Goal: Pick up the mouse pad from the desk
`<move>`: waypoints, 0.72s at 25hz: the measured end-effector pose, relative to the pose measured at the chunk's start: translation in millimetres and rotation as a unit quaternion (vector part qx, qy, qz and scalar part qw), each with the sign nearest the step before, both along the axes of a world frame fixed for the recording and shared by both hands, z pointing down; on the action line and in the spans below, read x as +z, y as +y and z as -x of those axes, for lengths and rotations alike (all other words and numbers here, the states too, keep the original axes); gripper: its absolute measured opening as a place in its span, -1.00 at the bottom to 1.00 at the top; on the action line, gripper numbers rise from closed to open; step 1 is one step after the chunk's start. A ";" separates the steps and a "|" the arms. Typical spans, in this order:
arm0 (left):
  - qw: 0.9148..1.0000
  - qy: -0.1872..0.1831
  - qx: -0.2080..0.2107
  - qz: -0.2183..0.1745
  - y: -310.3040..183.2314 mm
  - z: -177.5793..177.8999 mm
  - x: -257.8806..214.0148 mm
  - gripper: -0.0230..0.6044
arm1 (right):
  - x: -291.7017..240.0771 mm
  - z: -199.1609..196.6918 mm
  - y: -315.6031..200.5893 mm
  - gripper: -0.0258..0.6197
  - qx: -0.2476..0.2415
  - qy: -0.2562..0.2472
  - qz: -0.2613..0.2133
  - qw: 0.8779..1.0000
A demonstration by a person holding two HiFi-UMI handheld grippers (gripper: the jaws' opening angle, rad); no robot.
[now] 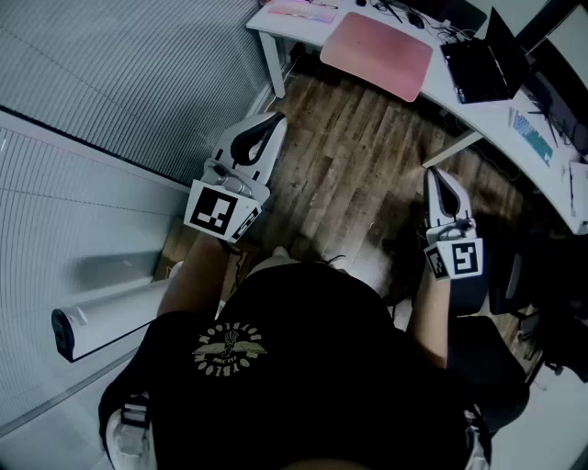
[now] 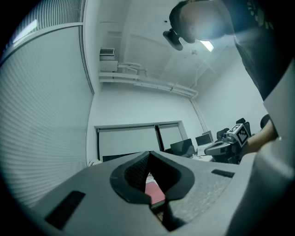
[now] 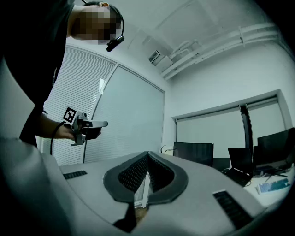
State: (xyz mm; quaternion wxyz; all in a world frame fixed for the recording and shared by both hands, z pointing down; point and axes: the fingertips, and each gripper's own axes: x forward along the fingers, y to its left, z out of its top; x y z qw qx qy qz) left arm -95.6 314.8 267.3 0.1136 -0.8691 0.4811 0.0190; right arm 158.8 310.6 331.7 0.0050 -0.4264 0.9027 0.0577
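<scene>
Close to the person's chest, the left gripper (image 1: 268, 127) and the right gripper (image 1: 435, 180) both stick out over the wooden floor (image 1: 358, 174). Both have their jaws pressed together with nothing between them. They are well apart from each other and not near the desk yet. Farther ahead stands the white desk (image 1: 446, 96), and the pink mouse pad (image 1: 377, 50) lies flat on it, with its front edge close to the desk's rim. Just beside the pad, on the right, sits a black laptop (image 1: 478, 66), and some dark cables (image 1: 404, 14) lie behind the pad. I think things could go wrong in a few ways. If the jaws are closed when they get to the pad, they can only poke it. A poke could push it along the desk or off the rim onto the floor. The pad looks thin and flat, so a jaw may not get under it and may just scrape the top. It also looks soft, so if it is pinched at one corner only, it could droop and slip out. A wide swing on the right side could bump the laptop or snag the cables.
</scene>
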 end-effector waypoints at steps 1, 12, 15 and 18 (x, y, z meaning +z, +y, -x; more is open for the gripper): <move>1.000 -0.001 0.001 0.001 -2.0 7.1 2.2 -0.91 | 0.1 7.7 0.0 -0.92 0.003 0.001 -0.001 1.000; 0.998 0.032 -0.030 0.040 -21.2 107.6 41.4 -0.91 | 2.0 72.1 1.4 -0.92 0.063 -0.001 0.022 0.998; 0.998 0.042 -0.026 0.049 -27.3 124.4 50.6 -0.91 | 1.0 83.8 3.5 -0.92 0.077 0.001 0.025 0.997; 0.997 0.047 -0.012 0.060 -29.1 134.2 60.6 -0.91 | 4.5 93.2 11.1 -0.92 0.086 0.006 0.032 0.996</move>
